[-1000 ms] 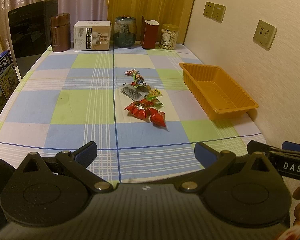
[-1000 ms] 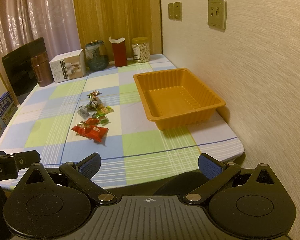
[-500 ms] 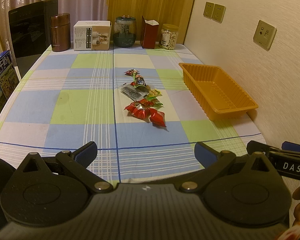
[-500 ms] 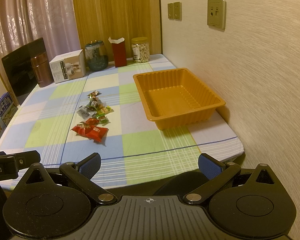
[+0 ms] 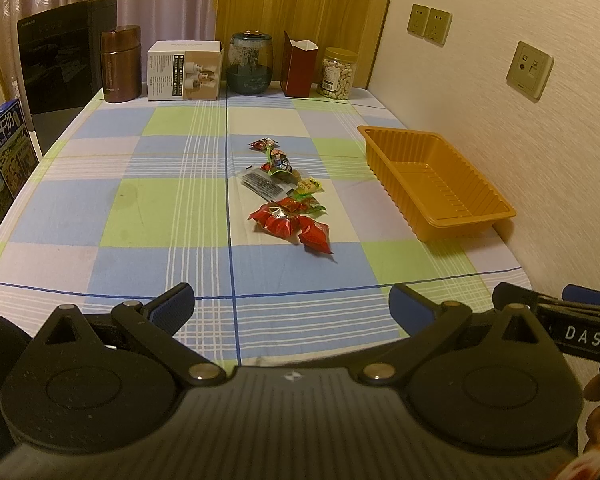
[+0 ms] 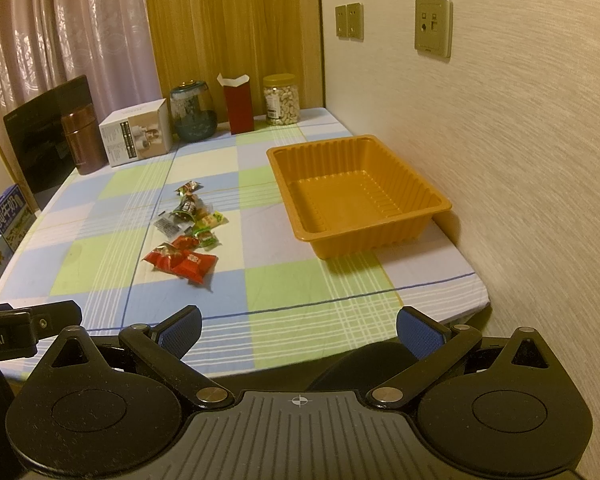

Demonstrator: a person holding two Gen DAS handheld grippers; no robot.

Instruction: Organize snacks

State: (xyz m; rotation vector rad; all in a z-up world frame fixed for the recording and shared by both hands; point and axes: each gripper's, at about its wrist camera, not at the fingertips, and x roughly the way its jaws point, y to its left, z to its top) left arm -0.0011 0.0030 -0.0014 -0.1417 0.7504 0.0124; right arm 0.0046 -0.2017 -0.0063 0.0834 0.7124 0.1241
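**Listener:** What are the claws doing?

**Operator:** I see my left gripper with its blue-padded fingers spread wide apart, gripping nothing and touching nothing. My right gripper is the same: fingers wide, nothing between them. Both hang at the near edge of the table, which wears a checked cloth of blue, green and white.

**Listener:** And the snacks?

**Operator:** A small heap of wrapped snacks lies near the middle of the cloth, well ahead of both claws. From the left claw it sits almost straight ahead; from the right claw it is ahead and to the left. Red packets lie nearest me, green and yellow ones behind them, then a dark flat packet. An orange plastic tray stands to the right of the heap, against the wall, apart from it, with nothing in it.

**Listener:** Any writing?

**Operator:** In the left view I read "DAS" on the right gripper's body. A blue carton at the left edge bears Chinese characters. The snack wrappers are too small for me to read.
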